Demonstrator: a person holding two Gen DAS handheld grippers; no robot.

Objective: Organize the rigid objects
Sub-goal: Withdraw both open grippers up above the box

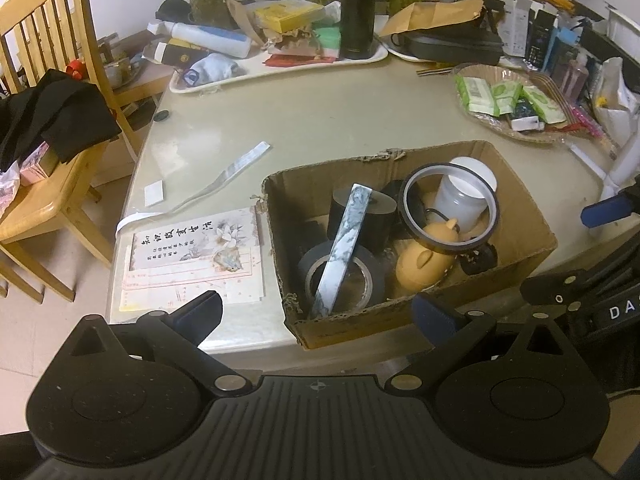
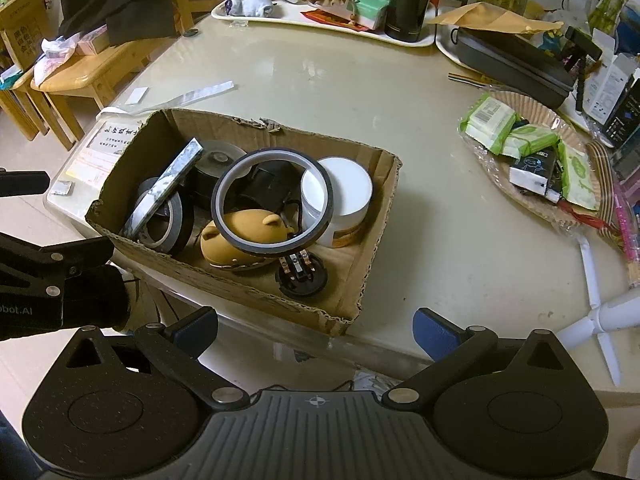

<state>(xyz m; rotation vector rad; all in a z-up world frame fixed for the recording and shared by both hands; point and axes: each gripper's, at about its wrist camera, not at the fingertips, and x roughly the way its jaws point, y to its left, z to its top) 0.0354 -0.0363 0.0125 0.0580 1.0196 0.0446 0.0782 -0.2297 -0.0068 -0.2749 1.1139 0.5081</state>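
Judged well along, possibly near done: cardboard box [image 2: 372, 264] at near table edge already loaded, and no loose rigid item spotted on the bare tabletop [image 2: 320, 80] beside it.

Box contents, as seen:
- marbled flat bar [image 1: 346, 248], leaning tilted, lower end through black tape roll [image 1: 340, 276], upper end against black cylinder [image 1: 376, 216]
- thin dark ring [image 2: 272, 200], standing tilted over tan pig figure [image 2: 244, 240] and against white jar [image 2: 344, 204]
- small black round part with metal contacts [image 2: 302, 274], in near right corner
- further dark items behind ring, not identifiable

Left out: paper strip [image 1: 224, 178], white slip [image 1: 154, 193], printed sheets [image 1: 192, 260] left of box; all flat paper, likely not part of the job. Wicker tray [image 2: 520, 112] with green packets well apart to the right; white tray [image 1: 280, 68] of clutter at far edge.

Left gripper [image 1: 316, 316] spread wide, empty, near box's front wall. Right gripper [image 2: 316, 330] likewise wide apart, empty, just short of table edge.

Remaining: perhaps tidying contents.
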